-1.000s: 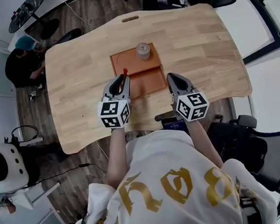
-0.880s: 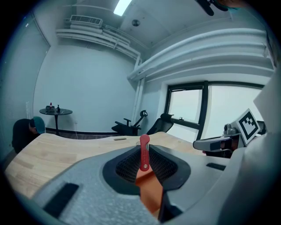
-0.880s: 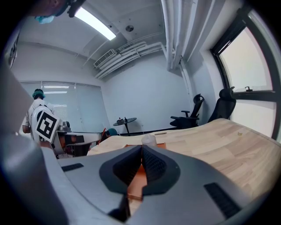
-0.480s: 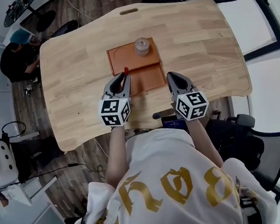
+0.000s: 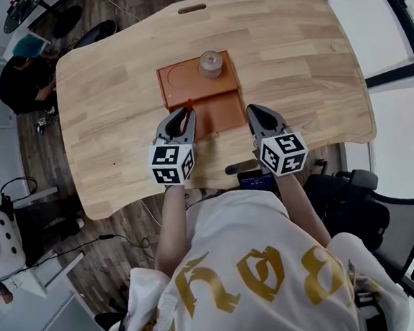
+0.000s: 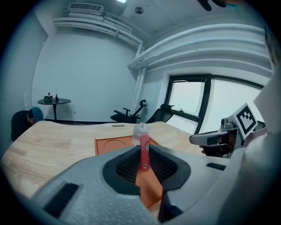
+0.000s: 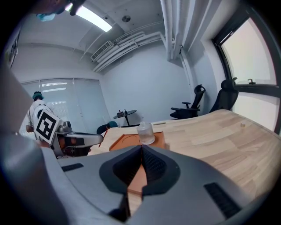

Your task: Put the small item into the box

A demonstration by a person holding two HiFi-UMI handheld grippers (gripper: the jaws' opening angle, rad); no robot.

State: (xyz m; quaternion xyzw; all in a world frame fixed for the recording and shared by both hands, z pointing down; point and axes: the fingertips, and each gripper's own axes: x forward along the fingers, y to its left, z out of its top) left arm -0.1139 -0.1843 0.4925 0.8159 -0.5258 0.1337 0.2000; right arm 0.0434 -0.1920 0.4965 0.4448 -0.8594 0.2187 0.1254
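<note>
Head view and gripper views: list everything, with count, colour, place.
table: one, light wood, centre.
box: one, orange, on the table's middle.
jar: one, clear, on the box's far right corner.
small item: one, red, gripped in the left claw.
office chairs: at least two, black, right of the person and beyond the table.
seated person: one, dark clothes, far left.
left claw: one, grey, shut, over the box's near left part.
right claw: one, grey, shut, empty, beside the box's near right corner.
</note>
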